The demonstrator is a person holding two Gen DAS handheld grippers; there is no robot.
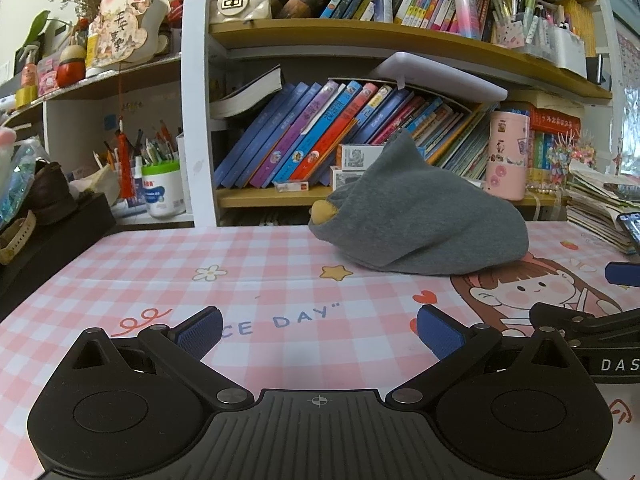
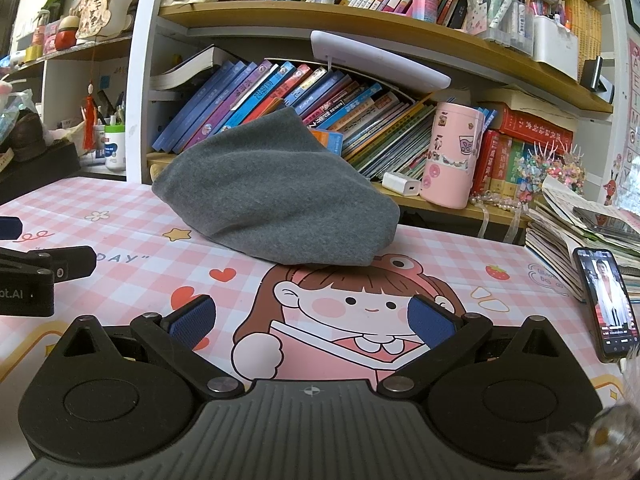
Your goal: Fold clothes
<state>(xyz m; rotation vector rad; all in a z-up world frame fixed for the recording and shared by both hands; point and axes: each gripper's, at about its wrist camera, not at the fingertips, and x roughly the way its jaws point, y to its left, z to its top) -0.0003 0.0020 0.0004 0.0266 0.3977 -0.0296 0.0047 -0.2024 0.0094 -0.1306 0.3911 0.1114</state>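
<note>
A grey garment point(image 1: 416, 220) lies bunched in a heap on the pink checked desk mat point(image 1: 248, 264), at the back near the bookshelf; a yellow patch shows at its left end. The right wrist view has the same grey garment point(image 2: 280, 200) straight ahead. My left gripper point(image 1: 320, 330) is open, low over the mat, well short of the heap and left of it. My right gripper point(image 2: 310, 322) is open too, over the cartoon girl print point(image 2: 344, 308), a short way in front of the heap. Nothing is between either pair of fingers. Each gripper shows at the edge of the other's view.
A bookshelf point(image 2: 320, 16) full of leaning books rises right behind the mat. A pink canister point(image 2: 452, 156) and a white charger point(image 2: 402, 184) stand on its lower shelf. A phone point(image 2: 608, 304) and a stack of booklets point(image 2: 580, 232) lie at the right; a black box point(image 1: 52, 248) is at the left.
</note>
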